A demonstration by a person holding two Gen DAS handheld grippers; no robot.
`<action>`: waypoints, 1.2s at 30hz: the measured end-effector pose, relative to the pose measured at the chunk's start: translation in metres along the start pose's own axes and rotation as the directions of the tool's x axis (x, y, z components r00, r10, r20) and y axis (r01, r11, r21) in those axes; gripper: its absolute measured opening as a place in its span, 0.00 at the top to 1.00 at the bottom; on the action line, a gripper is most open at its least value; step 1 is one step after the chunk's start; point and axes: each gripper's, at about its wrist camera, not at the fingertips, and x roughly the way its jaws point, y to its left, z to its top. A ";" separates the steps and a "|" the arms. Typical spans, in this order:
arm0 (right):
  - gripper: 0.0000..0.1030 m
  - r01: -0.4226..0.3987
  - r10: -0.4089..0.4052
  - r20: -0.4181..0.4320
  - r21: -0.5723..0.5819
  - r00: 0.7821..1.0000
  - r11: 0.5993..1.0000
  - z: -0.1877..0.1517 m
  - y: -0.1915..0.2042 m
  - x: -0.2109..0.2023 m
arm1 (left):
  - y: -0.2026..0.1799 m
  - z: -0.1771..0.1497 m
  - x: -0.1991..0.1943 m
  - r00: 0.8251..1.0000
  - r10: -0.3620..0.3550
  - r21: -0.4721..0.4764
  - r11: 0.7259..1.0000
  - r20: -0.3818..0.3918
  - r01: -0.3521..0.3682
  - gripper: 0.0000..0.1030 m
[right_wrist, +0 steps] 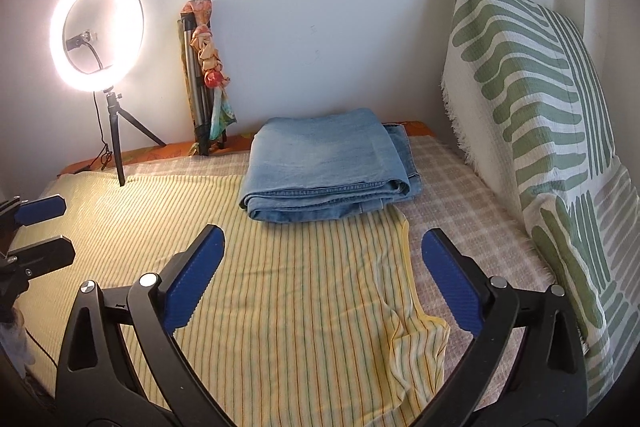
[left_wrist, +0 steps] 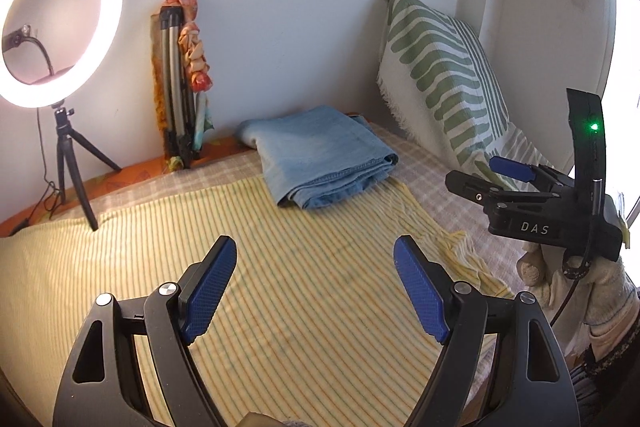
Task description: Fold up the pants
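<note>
The light blue denim pants (left_wrist: 324, 159) lie folded in a thick stack on the bed, at the far edge of a yellow striped cloth (left_wrist: 248, 267). My left gripper (left_wrist: 315, 243) hovers over that cloth, short of the pants, open and with nothing between its blue pads. In the right wrist view the pants (right_wrist: 326, 163) sit straight ahead of my right gripper (right_wrist: 324, 231), which is open wide and holds nothing. The right gripper (left_wrist: 476, 173) also shows at the right of the left wrist view, held by a gloved hand (left_wrist: 580, 287). The left gripper (right_wrist: 52, 231) shows at the left edge of the right wrist view.
A lit ring light (right_wrist: 96, 31) on a small tripod stands at the back left of the bed. A folded tripod wrapped in a scarf (right_wrist: 204, 75) leans on the wall. A green-patterned cushion (right_wrist: 532, 99) lines the right side. A checked sheet (right_wrist: 460, 195) lies under the yellow cloth.
</note>
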 end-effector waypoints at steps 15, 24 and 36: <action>0.00 0.020 -0.019 0.004 -0.048 1.000 0.999 -0.014 0.013 0.011 | 0.017 -0.017 0.008 1.000 0.023 -0.026 0.999 -0.015 -0.023 0.18; 0.00 0.026 -0.027 -0.007 -0.062 1.000 0.998 -0.019 0.015 0.018 | 0.026 -0.017 0.005 0.999 0.053 -0.032 0.998 -0.006 -0.053 0.18; 0.00 0.015 -0.015 -0.009 -0.076 1.000 0.997 -0.017 0.024 0.023 | 0.028 -0.016 0.001 0.998 0.059 -0.027 0.998 0.006 -0.059 0.18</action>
